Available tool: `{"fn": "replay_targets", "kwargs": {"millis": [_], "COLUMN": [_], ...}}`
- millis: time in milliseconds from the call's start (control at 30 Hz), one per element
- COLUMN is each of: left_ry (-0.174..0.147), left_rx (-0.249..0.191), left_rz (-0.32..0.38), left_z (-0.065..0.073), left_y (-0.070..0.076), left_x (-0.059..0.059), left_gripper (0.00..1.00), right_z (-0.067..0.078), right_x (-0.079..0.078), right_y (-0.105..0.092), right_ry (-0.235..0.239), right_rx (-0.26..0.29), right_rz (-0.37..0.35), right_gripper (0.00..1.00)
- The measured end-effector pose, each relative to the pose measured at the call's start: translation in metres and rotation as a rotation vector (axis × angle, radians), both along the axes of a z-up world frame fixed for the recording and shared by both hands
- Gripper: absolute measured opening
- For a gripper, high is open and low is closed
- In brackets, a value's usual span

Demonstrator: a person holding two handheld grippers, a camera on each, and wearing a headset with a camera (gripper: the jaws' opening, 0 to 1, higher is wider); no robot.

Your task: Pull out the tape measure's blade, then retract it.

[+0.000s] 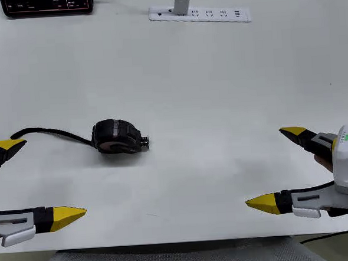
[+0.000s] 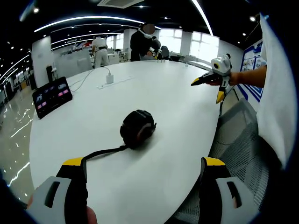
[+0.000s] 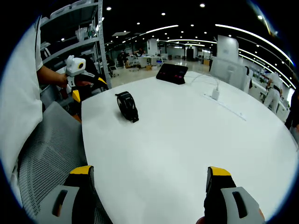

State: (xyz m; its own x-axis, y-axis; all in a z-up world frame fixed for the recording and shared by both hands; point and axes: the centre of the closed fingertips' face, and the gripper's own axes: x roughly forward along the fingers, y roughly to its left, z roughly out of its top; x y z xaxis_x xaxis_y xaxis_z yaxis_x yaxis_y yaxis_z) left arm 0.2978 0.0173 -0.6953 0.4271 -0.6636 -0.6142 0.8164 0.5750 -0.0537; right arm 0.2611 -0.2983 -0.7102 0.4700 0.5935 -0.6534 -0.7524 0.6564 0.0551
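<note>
A black tape measure (image 1: 116,136) lies on the white table (image 1: 195,88), left of centre, its strap (image 1: 50,133) trailing to the left and its blade not drawn out. It also appears as the tape measure (image 2: 137,128) ahead of the left jaws and the tape measure (image 3: 127,105) far off to the left. My left gripper (image 1: 50,176) stands open at the near left edge, a little short of the tape measure. My right gripper (image 1: 264,167) is open at the near right, well away from it. Both hold nothing.
A white power strip (image 1: 199,13) with a plugged charger lies at the far side, and a dark tablet (image 1: 47,4) sits at the far left. A mesh chair seat (image 1: 170,258) is below the table's near edge. People stand in the background (image 2: 145,41).
</note>
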Motion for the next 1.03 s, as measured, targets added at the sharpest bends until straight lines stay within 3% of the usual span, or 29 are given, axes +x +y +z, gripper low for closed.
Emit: {"fn": "replay_targets", "kwargs": {"millis": [400,500,633,667,733,1033], "left_ry": [0.002,-0.017,-0.002,0.015,0.004,0.016], "left_rx": [-0.017,-0.004,-0.02,-0.023,-0.027,-0.027], "left_rz": [0.019,0.017,0.024,0.02,0.033,0.025], "left_z": [0.0028,0.0028,0.0026,0.0012,0.0012,0.0009], "left_y": [-0.0005,0.0006,-0.0013,-0.0017,-0.0005,-0.0014], "left_x": [0.0009,0.002,0.0014,-0.0001,0.0025,0.0007], "left_gripper": [0.99,0.99,0.99,0.99,0.99,0.99], "right_z": [-0.0004,-0.0008,-0.0019,-0.0019,-0.0019,-0.0022], "right_x": [-0.0002,-0.0003,-0.0007,-0.0009,-0.001,-0.0016], "right_y": [0.0005,0.0008,0.0002,0.0004,-0.0001,-0.0006], "right_ry": [0.0,0.001,0.003,0.003,0.004,0.005], "right_rx": [-0.001,0.001,0.001,0.0,-0.001,-0.003], "right_rz": [0.001,0.001,0.001,0.001,0.0,0.001], "right_gripper": [0.99,0.99,0.99,0.99,0.99,0.99]}}
